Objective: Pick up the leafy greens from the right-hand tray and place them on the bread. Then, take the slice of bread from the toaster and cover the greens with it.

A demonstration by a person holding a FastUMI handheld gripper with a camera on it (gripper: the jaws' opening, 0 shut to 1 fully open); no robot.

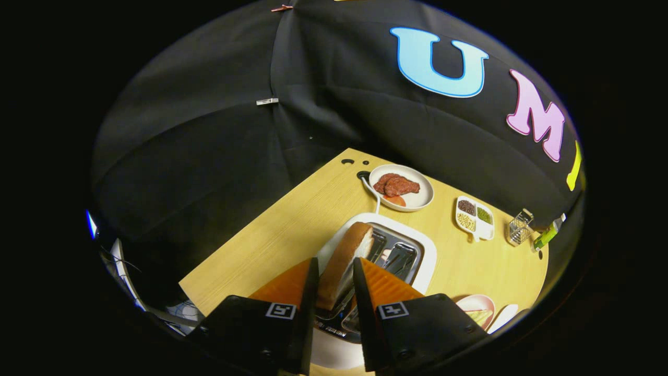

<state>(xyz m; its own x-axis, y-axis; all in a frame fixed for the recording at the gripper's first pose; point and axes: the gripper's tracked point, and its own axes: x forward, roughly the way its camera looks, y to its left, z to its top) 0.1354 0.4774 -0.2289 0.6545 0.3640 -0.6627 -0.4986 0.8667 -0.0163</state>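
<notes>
Gripper view, lower centre of the frame: the gripper (335, 284) has its two fingers pinched on one slice of bread (344, 263), a tan-crusted, pale-faced slab held edge-on above the toaster (417, 248). That single toaster is white and rounded, with two shiny metal slots. Toward the upper middle lies one round white plate (422, 201) with reddish meat pieces. Right of it sits one white divided dish (474, 216) with three compartments of grains and seeds, then one small wire basket (519, 227). At the lower right, one pinkish tray (477, 308) shows something pale green, partly hidden. All rest on a light wood-grain table (282, 235), backed by black cloth.
</notes>
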